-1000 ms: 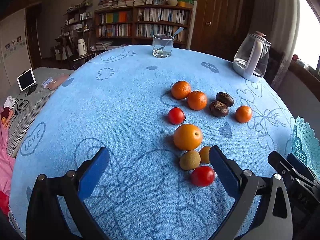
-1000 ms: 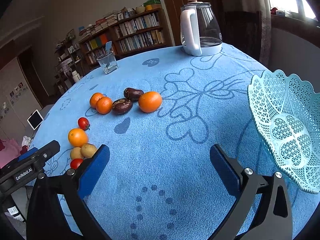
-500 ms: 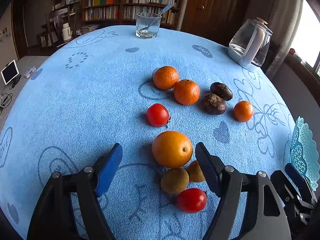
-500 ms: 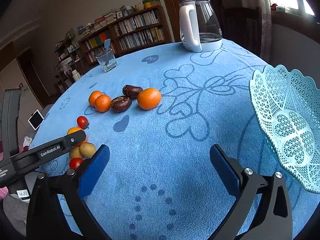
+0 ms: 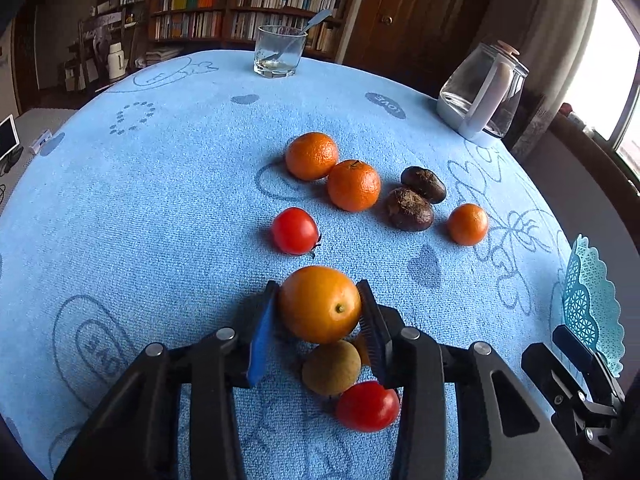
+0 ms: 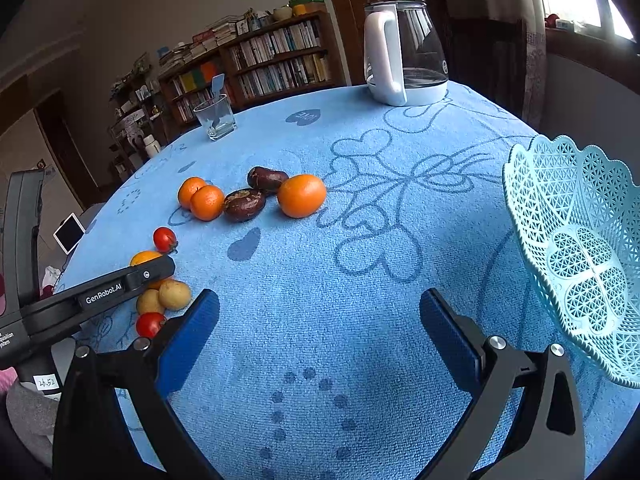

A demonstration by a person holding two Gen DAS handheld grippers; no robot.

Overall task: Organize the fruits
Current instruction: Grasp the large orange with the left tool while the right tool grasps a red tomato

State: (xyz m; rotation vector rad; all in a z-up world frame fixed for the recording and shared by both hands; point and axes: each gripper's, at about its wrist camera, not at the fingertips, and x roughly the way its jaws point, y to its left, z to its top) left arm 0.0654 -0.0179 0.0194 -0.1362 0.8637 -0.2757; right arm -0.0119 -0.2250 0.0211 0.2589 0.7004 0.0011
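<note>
A large orange (image 5: pixel 320 304) lies on the blue tablecloth (image 5: pixel 160 208), between the blue pads of my left gripper (image 5: pixel 317 286). Its jaws are closing and both pads touch the orange's sides. Just behind the orange, under the fingers, sit a brownish round fruit (image 5: pixel 331 367) and a red tomato (image 5: pixel 367 406). Farther out are another tomato (image 5: pixel 295 231), two mandarins (image 5: pixel 354 185), two dark fruits (image 5: pixel 409 209) and a small orange (image 5: pixel 467 224). My right gripper (image 6: pixel 319 300) hangs open over bare cloth. The turquoise lattice basket (image 6: pixel 580 248) stands to its right.
A glass with a spoon (image 5: pixel 278 52) stands at the far edge of the table. A glass kettle (image 5: pixel 480 96) with a white handle is at the far right. Bookshelves (image 5: pixel 248 4) and a door lie beyond the round table.
My left gripper has moved forward and down over the fruit group, and its jaws have narrowed from wide open onto the large orange. The right gripper has stayed still.
</note>
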